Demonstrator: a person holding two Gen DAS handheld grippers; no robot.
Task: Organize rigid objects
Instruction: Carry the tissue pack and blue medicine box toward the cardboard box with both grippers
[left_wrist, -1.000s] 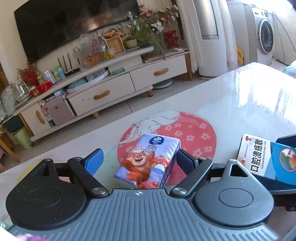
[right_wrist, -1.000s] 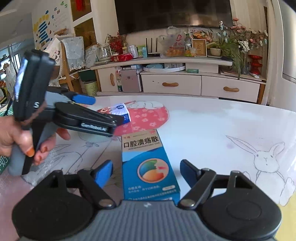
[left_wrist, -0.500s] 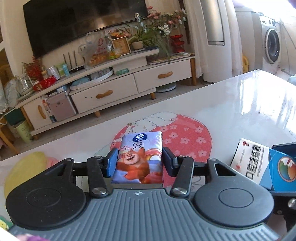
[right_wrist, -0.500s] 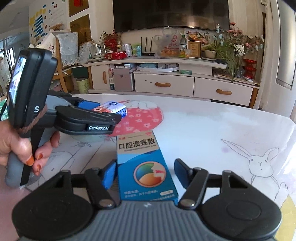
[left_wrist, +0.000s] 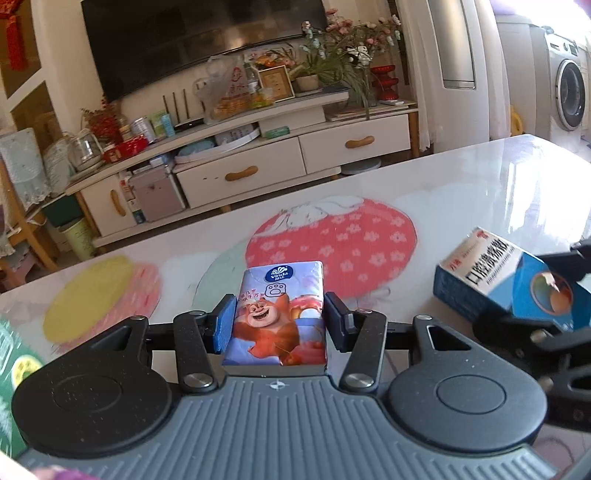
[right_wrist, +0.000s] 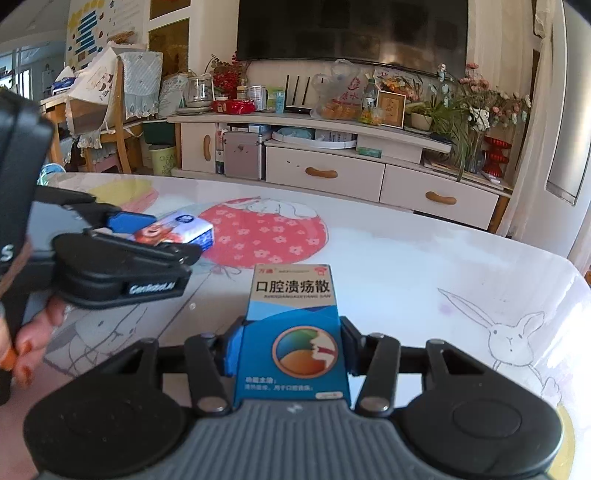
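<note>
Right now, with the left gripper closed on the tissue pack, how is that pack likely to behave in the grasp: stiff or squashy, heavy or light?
The tissue pack looks film-wrapped and soft-cornered, so it probably gives a little under the left gripper instead of staying rigid. It is small and likely light. The glossy wrap might slip, though the pads sit flat on both long sides, which should hold it.
</note>
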